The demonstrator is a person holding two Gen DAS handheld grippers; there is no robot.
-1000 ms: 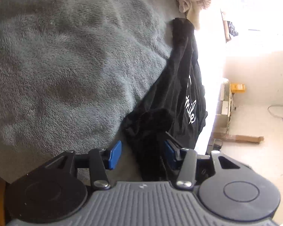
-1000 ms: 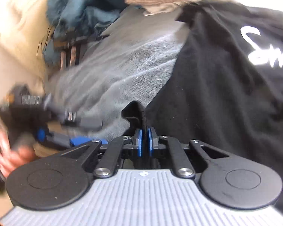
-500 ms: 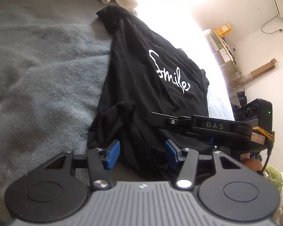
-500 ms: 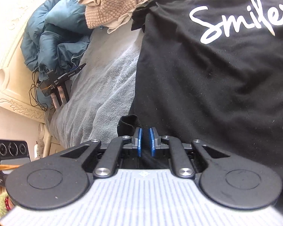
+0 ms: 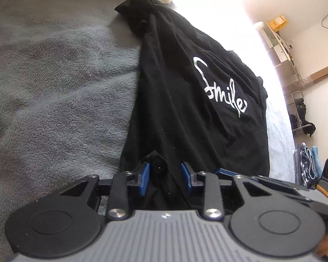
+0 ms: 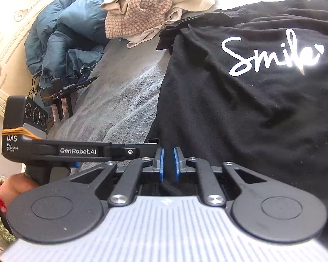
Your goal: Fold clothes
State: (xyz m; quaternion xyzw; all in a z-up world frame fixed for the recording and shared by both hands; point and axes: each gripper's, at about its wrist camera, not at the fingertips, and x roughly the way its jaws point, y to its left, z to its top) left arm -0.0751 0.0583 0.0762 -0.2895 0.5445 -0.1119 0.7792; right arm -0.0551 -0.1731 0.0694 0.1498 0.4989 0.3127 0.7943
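Grey fleece blanket (image 5: 54,87) covers the bed, with a blue padded jacket (image 6: 61,37) and a heap of beige and checked garments (image 6: 142,15) at its far end. Black T-shirt (image 5: 185,109) with white "Smile" lettering lies on the blanket, its long axis running away from both grippers toward that heap, its near edge at the bed's near edge. Left gripper (image 5: 165,179) stands partly open, a bunched fold of the shirt's near edge between its blue pads; whether it bears on the cloth I cannot tell. Right gripper (image 6: 168,163) is nearly closed, a narrow gap showing; black cloth lies at its pads, grip unconfirmed. Both grippers sit side by side at that near edge, the left at the shirt's left corner.
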